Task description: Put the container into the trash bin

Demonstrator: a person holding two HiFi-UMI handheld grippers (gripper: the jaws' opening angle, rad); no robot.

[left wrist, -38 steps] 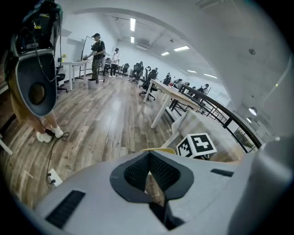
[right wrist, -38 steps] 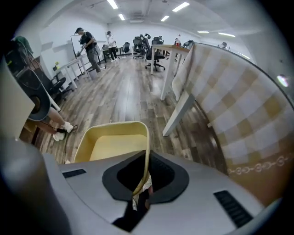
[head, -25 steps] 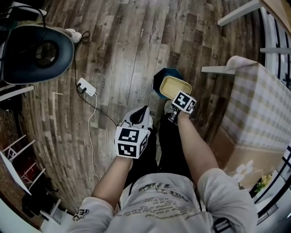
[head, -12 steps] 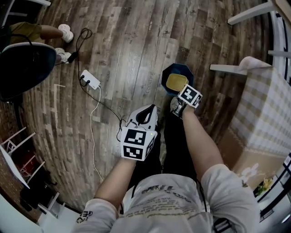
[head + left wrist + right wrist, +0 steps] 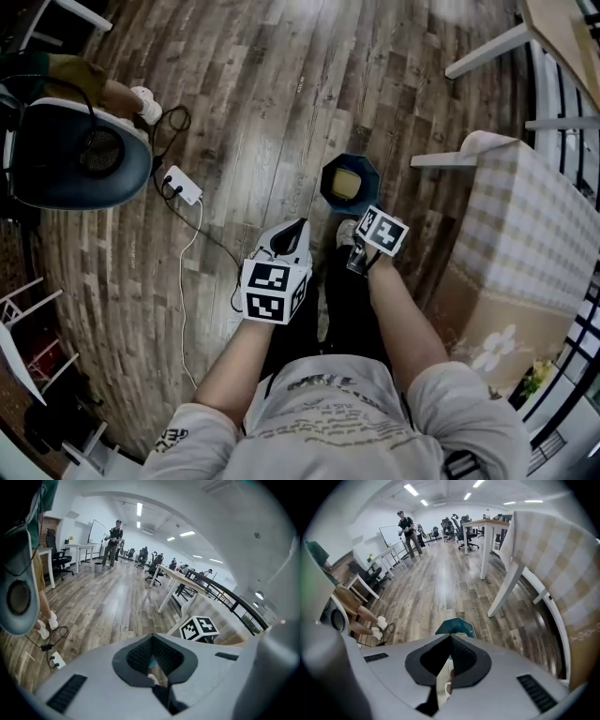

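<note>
Now, the left gripper (image 5: 292, 232) hovers over the wooden floor (image 5: 234, 103), jaws together on nothing. To its right, the yellow container (image 5: 345, 186) lies inside the dark blue trash bin (image 5: 325, 183). The right gripper (image 5: 450, 637) hangs close beside the bin, jaws together, empty.

Yellow container (image 5: 345, 186) lies inside the dark blue trash bin (image 5: 326, 174).

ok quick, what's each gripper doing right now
left gripper: closed, holding nothing
right gripper: closed, empty; the container lies in the trash bin
</note>
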